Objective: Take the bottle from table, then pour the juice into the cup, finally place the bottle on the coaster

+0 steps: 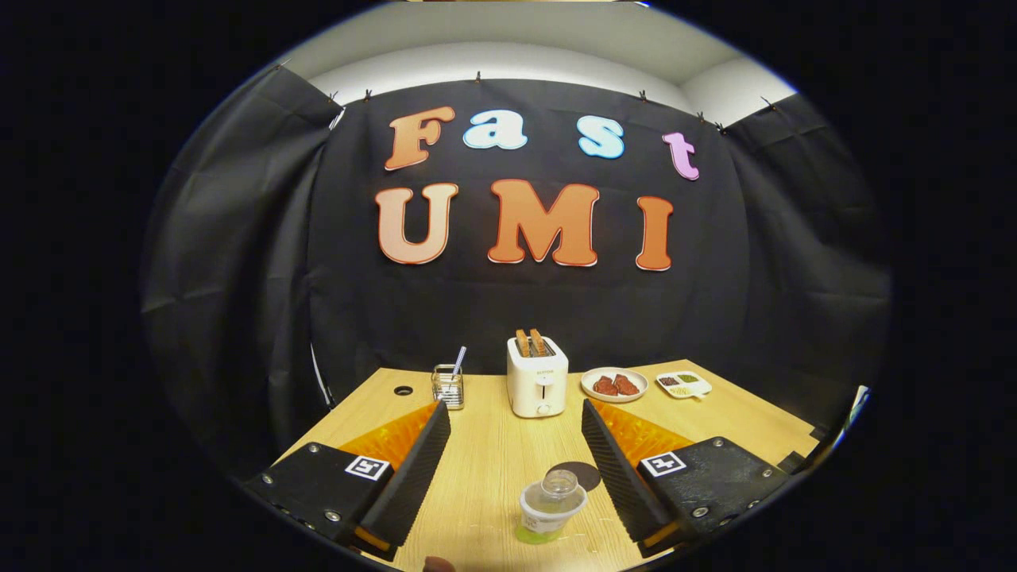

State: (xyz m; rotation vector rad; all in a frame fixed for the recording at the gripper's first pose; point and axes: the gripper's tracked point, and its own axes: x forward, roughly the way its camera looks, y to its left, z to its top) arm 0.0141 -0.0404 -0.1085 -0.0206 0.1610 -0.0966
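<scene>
Jaws are standing wide apart, gripping nothing, as the gripper (516,469) is hovering over the table (493,453). Between the fingers, nearer the right one, the bottle (550,507) is standing upright (dark coaster (584,473) just behind it).

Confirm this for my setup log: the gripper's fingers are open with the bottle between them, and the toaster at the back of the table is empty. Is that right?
Not quite. In the gripper view the toaster is not empty: two slices of toast stand in its slots. The rest holds: the gripper has its fingers open, and the bottle stands between them, touched by neither.
</scene>
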